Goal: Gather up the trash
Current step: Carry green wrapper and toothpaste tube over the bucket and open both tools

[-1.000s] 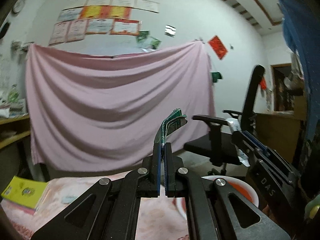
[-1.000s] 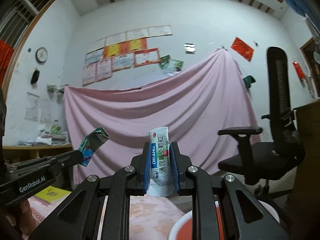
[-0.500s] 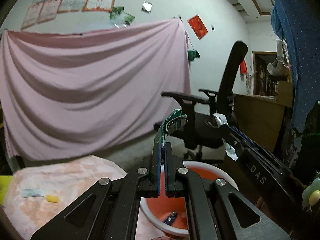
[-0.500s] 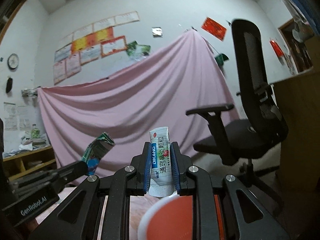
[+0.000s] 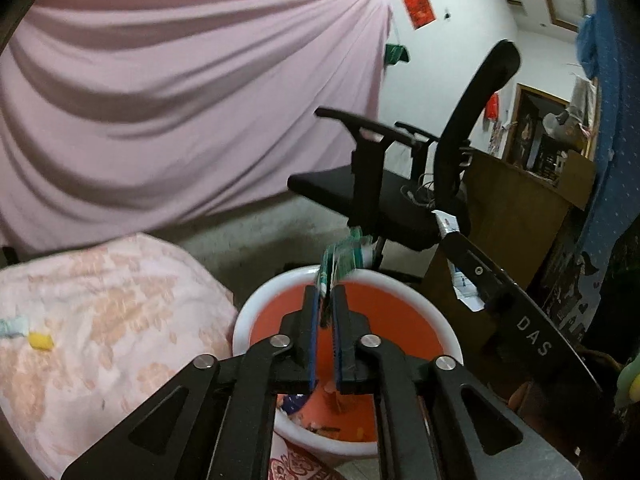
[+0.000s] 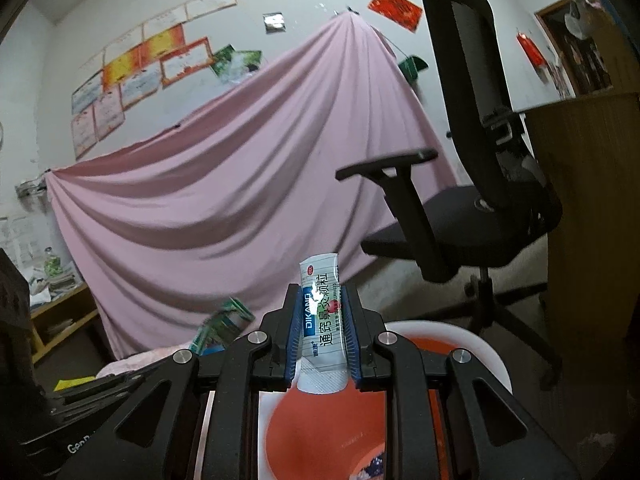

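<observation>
My left gripper [image 5: 325,294] holds a crumpled green wrapper [image 5: 340,258] between its jaws, which now stand slightly apart, above the red basin with a white rim [image 5: 256,312]. My right gripper [image 6: 322,300] is shut on a white and blue sachet [image 6: 322,312], also over the basin [image 6: 472,336]. The right gripper shows in the left wrist view [image 5: 460,276] with its sachet [image 5: 448,222]. The green wrapper also shows in the right wrist view [image 6: 224,320]. Scraps lie in the basin's bottom.
A black office chair [image 5: 400,184] stands behind the basin, a wooden desk [image 5: 516,208] to its right. A pink patterned cloth [image 5: 100,312] covers the surface on the left, with a yellow scrap [image 5: 40,340] on it. A pink sheet [image 6: 220,184] hangs behind.
Both grippers swung right and tilted down from facing the sheet to over the basin. The left jaws have parted slightly around the green wrapper.
</observation>
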